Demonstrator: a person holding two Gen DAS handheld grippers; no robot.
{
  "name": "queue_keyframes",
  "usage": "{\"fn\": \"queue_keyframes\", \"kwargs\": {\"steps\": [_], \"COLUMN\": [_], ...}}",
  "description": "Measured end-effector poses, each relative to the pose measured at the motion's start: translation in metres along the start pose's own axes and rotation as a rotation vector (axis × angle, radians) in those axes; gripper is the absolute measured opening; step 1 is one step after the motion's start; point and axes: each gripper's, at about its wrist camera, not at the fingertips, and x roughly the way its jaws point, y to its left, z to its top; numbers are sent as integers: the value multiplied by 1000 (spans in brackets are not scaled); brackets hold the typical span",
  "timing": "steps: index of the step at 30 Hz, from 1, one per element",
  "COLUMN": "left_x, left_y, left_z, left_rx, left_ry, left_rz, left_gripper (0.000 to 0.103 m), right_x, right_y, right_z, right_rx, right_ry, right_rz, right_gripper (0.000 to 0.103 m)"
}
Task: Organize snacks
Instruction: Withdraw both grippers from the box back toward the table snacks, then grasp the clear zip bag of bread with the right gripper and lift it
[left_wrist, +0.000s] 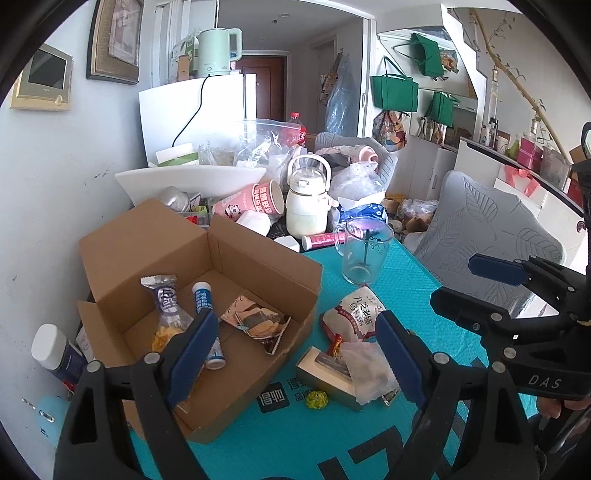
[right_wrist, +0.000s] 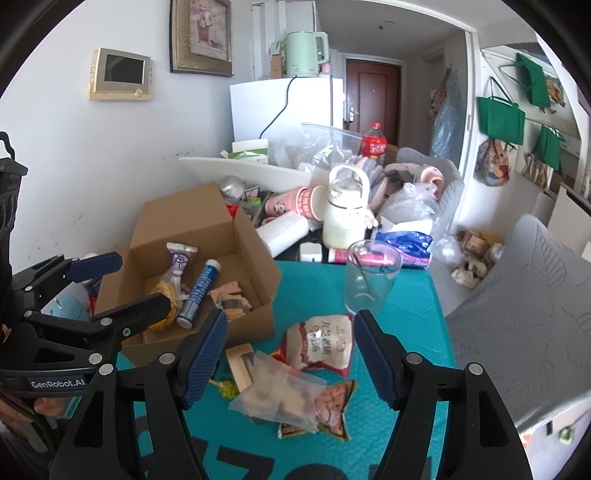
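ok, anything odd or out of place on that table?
The pink paper cup lies tipped on its side in the clutter behind the cardboard box. A pink tube also lies flat behind the empty glass. Nothing looks spilled.

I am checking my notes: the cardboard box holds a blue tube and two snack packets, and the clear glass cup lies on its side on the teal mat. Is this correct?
Not quite. The glass cup stands upright on the teal mat, as the right wrist view shows. The rest holds: the cardboard box holds the blue tube and two snack packets.
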Motion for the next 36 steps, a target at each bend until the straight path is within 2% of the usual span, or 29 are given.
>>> {"fn": "queue_keyframes", "kwargs": {"steps": [10,18,29,32,36], "left_x": [7,16,29,31,33], "left_y": [3,9,23,25,26], "left_z": [-37,-63,-86,-88,-88], "left_rx": [-62,-103,-180,-192,-199], "left_ry": [62,95,128,137,136], "left_rz": [-22,36,39,38,36], "left_gripper": [87,87,87,87,87], "right_x": [22,52,91,98,110], "right_y": [-6,-5,-8,-11,-12], "right_z": [-47,-72,-79,-78,-77], "right_rx": [65,94,153,179,210], "right_ry": [101,175,259,276,302], "right_rz": [54,61,121,144,179], "right_gripper": [71,71,72,79,80]}}
